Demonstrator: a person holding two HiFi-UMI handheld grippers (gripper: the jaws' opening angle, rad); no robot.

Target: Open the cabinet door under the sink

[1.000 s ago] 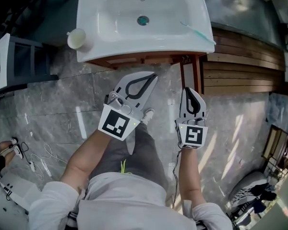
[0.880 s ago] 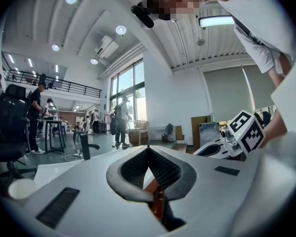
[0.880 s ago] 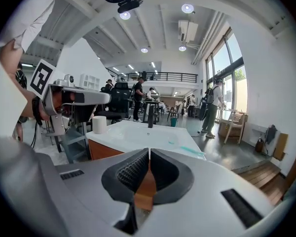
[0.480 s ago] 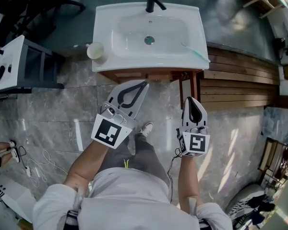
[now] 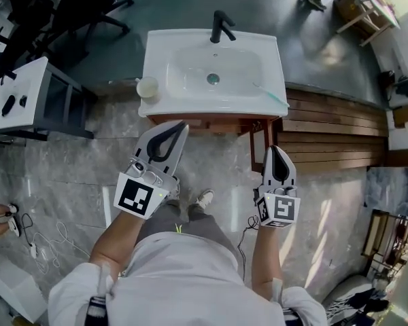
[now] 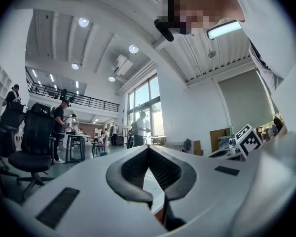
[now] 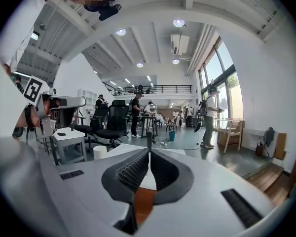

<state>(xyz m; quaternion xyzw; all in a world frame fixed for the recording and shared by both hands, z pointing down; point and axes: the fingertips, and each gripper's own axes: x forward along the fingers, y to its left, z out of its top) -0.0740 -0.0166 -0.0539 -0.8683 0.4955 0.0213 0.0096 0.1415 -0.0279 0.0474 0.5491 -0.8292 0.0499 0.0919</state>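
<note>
Seen from above, the white sink (image 5: 265, 53) lies with its long axis left to right. Its black tap (image 5: 221, 26) stands at the far rim with the spout pointing toward the person. The cabinet (image 5: 211, 123) sits directly beneath the sink and follows the same axis, with its front facing the person. From this angle it appears only as a narrow brown strip under the near rim, so the door face cannot be made out. A brown upright (image 5: 264, 147) drops from the strip's right end; whether it is a door edge or a leg cannot be told. A pale cup (image 5: 147, 87) stands on the sink's left corner and a thin green stick (image 5: 270, 95) lies near its right edge. The left gripper (image 5: 179, 126) is held just in front of the cabinet's left half, jaws clenched tip to tip on nothing, as its own view confirms (image 6: 148, 149). The right gripper (image 5: 275, 150) hangs near the brown upright, likewise closed and empty (image 7: 149, 154); through its jaw loop show the white sink and the brown cabinet (image 7: 143, 201). No brand or lettering is legible. The only printed patterns are the black-and-white squares on the left marker cube (image 5: 137, 197) and the right marker cube (image 5: 279, 209).
</note>
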